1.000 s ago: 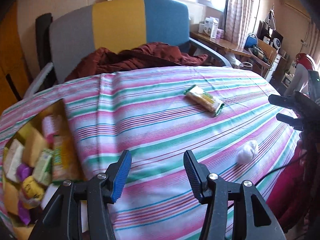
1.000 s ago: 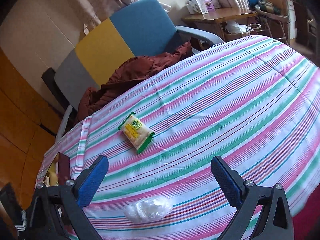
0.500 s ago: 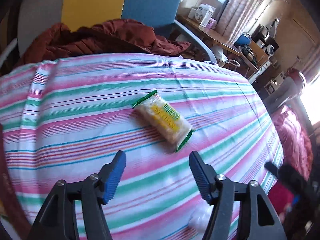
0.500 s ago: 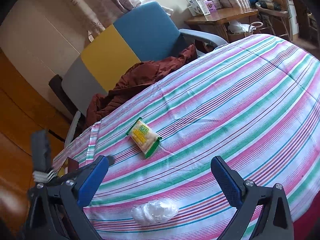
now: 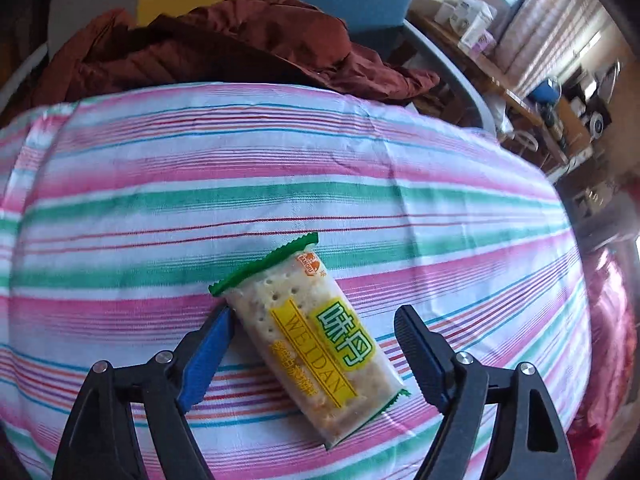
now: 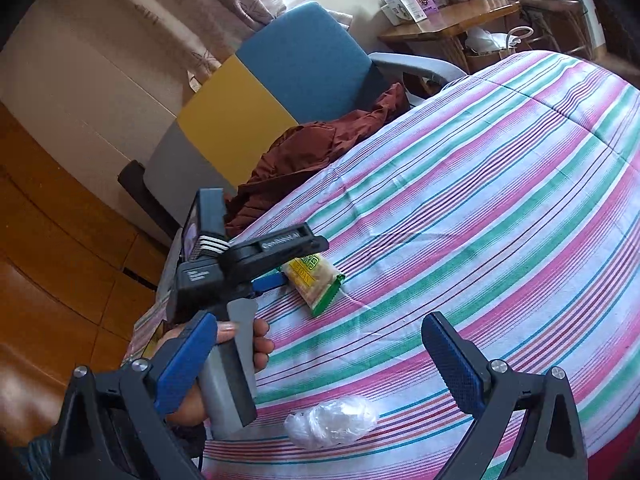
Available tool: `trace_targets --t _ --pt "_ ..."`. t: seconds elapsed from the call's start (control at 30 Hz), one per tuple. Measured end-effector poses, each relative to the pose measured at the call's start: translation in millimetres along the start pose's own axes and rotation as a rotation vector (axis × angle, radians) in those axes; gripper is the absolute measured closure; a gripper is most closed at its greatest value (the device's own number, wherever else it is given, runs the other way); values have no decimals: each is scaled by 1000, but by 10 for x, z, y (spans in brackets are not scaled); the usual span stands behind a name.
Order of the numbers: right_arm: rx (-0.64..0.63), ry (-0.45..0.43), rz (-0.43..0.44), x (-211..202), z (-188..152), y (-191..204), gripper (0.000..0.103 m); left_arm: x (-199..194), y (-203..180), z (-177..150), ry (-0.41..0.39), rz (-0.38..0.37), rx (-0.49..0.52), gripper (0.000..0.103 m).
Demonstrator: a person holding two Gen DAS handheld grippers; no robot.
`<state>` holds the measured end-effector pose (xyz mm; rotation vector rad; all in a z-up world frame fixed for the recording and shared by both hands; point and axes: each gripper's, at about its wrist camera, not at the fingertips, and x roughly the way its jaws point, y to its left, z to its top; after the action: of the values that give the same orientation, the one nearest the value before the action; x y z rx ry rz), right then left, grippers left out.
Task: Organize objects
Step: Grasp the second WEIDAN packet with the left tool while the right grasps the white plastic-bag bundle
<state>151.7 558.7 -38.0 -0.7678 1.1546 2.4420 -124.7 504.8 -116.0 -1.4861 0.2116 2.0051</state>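
left gripper [image 5: 312,334] over the cracker pack [image 5: 312,340], fingers spread wide and just been opening, pack between them but not pinched. blue left pad touching or nearly touching the pack's long edge near its green top seam; right pad clear of the pack, striped cloth [image 5: 280,184] showing in the gap. pack flat on the cloth, lying slantwise to the fingers, green seam toward the brown garment [image 5: 224,48] on the chair, other end nearer the camera.

right gripper [image 6: 320,364] released too, nothing between its pads, hanging over the near side of the cloth, short of the pack. clear wad [image 6: 332,422] on the cloth well nearer than the pack, just ahead of this gripper. hand [image 6: 224,364] on the left gripper's grey handle, left of the pack in the right wrist view.

likely trouble from here:
- closing on the slant: pads meeting the pack at corners, not flat sides, so twisting or squirting out.
- left pad already at the edge: pushing the pack sideways across the cloth before the right pad arrives.
- coming down too low: snagging a fold of cloth with the pack and dragging it.
- squeezing hard: cracking the crackers inside the thin wrapper.
- slick film: slipping on the lift with a shallow bite.
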Motion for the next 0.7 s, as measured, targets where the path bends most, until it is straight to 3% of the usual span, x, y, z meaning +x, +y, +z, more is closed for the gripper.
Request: trace_targets --t 0.1,0.13,0.23,0.4,0.7 --pt "17 3 -1 5 5 -29 0 -33 -30 -111 -25 51 90 37" --pt "15 4 -1 8 9 -28 0 -53 -9 -139 -29 52 110 44" --pt "-4 17 -20 35 5 2 0 -144 102 -247 -21 32 169 54" --pt "-58 71 -44 141 -25 85 0 -391 408 -577 -25 42 246 55" --pt "-200 268 -144 511 -225 263 0 -896 1012 -1397 -92 42 236 54"
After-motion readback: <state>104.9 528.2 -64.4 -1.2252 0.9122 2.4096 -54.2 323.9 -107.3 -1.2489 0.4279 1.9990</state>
